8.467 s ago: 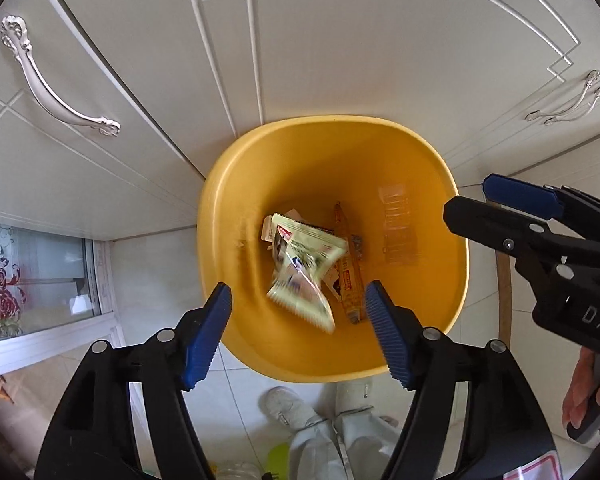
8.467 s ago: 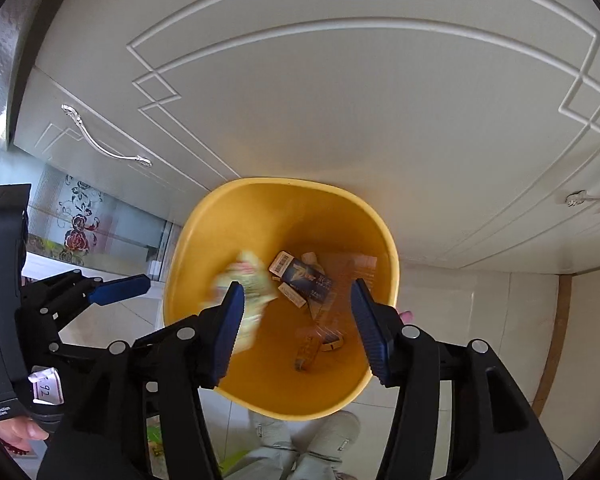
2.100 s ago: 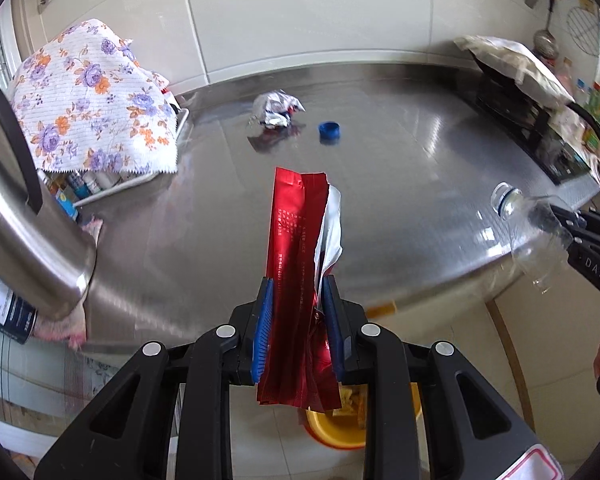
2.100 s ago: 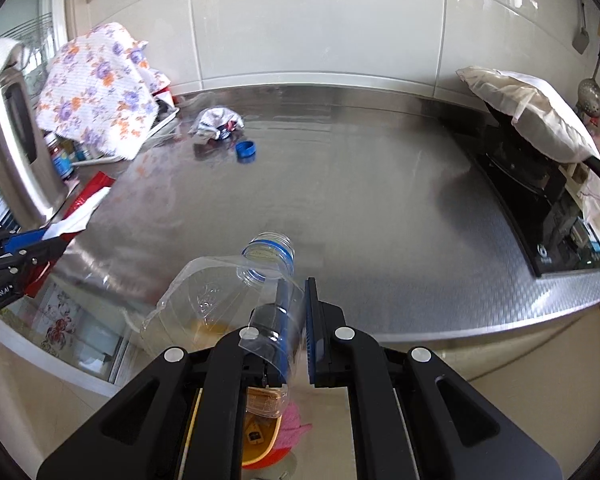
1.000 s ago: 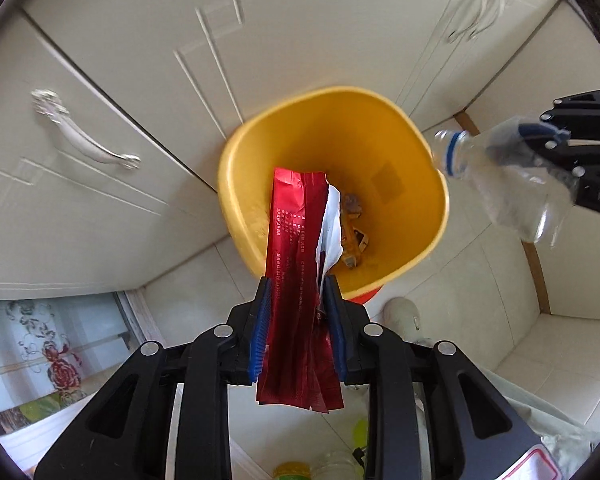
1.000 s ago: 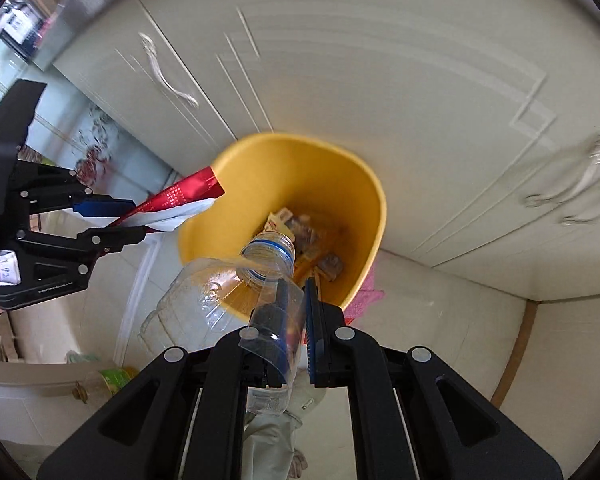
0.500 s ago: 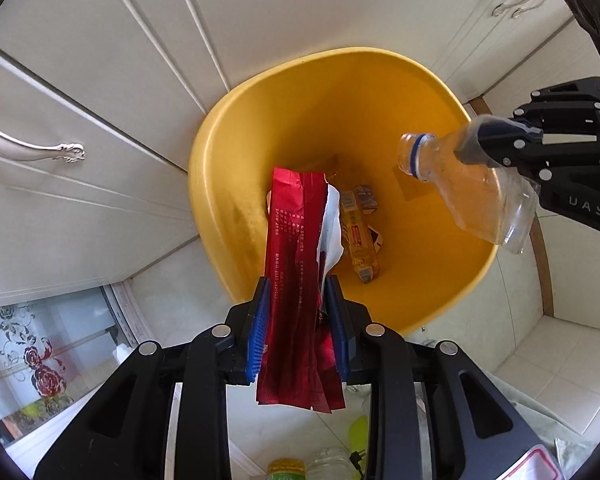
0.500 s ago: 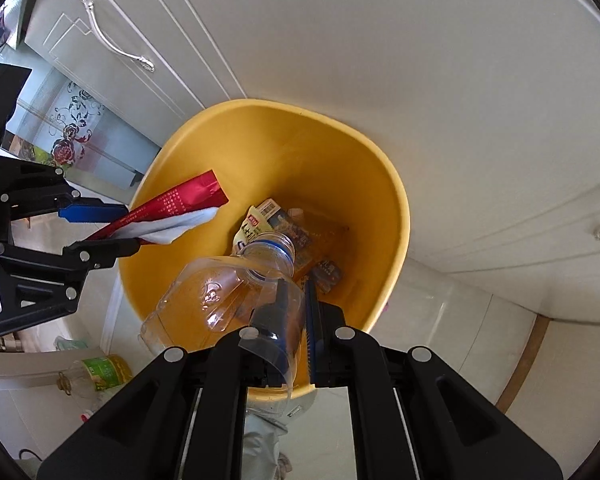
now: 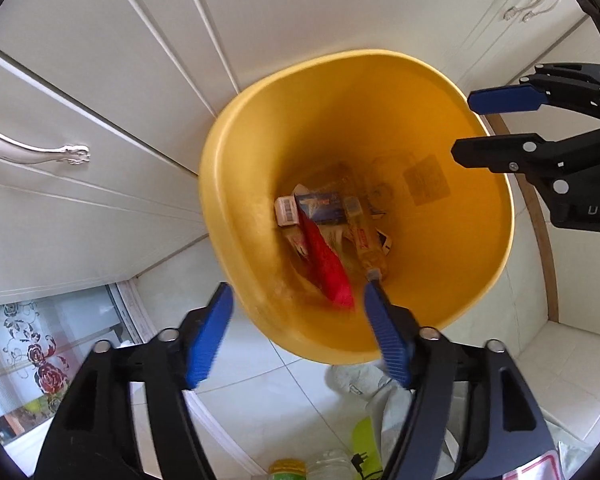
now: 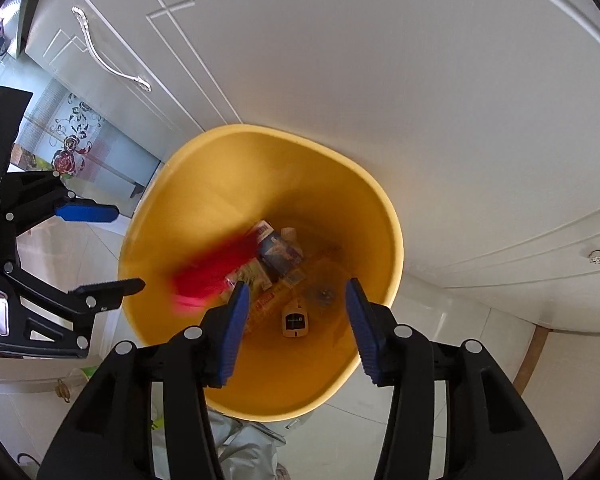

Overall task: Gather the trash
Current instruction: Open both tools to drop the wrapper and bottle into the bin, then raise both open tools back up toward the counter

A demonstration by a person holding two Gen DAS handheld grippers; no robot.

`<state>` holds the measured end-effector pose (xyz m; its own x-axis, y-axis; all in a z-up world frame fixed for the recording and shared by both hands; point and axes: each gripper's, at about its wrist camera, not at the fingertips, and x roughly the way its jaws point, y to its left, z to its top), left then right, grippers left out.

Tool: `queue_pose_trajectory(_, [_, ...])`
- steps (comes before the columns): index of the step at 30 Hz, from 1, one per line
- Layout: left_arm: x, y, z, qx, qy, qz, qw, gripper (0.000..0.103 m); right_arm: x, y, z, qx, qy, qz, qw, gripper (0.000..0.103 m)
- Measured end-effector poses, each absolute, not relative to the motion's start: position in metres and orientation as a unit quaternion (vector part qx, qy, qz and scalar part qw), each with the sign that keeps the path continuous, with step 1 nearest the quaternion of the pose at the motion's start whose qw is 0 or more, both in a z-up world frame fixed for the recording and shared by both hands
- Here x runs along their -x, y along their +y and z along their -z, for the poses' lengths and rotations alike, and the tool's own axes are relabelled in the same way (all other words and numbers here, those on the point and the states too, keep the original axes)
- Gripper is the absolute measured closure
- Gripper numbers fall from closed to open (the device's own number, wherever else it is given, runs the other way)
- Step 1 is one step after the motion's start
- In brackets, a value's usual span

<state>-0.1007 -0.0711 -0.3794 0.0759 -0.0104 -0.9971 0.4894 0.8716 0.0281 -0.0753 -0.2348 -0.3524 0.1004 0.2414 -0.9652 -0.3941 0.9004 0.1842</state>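
Note:
A yellow trash bin (image 9: 228, 168) stands on the tiled floor below both grippers; it also shows in the right wrist view (image 10: 204, 216). My left gripper (image 9: 300, 320) is open and empty above the bin's near rim. A red wrapper (image 9: 328, 264) is falling inside the bin, blurred in the right wrist view (image 10: 216, 268). My right gripper (image 10: 294, 320) is open and empty over the bin. A clear plastic bottle (image 9: 380, 184) lies at the bottom, faint, among several wrappers and small boxes (image 10: 280, 256).
White cabinet doors (image 9: 100, 80) with silver handles (image 9: 32, 148) stand behind the bin. The floor is pale tile (image 9: 300, 400). A person's shoes and a green-capped bottle (image 9: 288, 468) are on the floor by the bin. A glass door with red flowers (image 9: 32, 360) is at left.
Both grippers have opened. The red wrapper has left my left gripper and drops into the bin. The bottle has left my right gripper and lies in the bin.

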Motion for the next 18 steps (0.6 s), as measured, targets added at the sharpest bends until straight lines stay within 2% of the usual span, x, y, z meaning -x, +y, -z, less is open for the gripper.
queue_pose_trajectory(10, [0.103, -0.071, 0.362, -0.185, 0.645, 0.180, 0.719, 0.033, 0.083, -0.236, 0.328, 0.053, 0.627, -0.202, 0.750, 0.052])
queue_pose_trajectory(18, [0.114, -0.066, 0.328, -0.180, 0.624, 0.179, 0.739, 0.033, 0.099, -0.236, 0.285, 0.049, 0.613, -0.186, 0.766, 0.052])
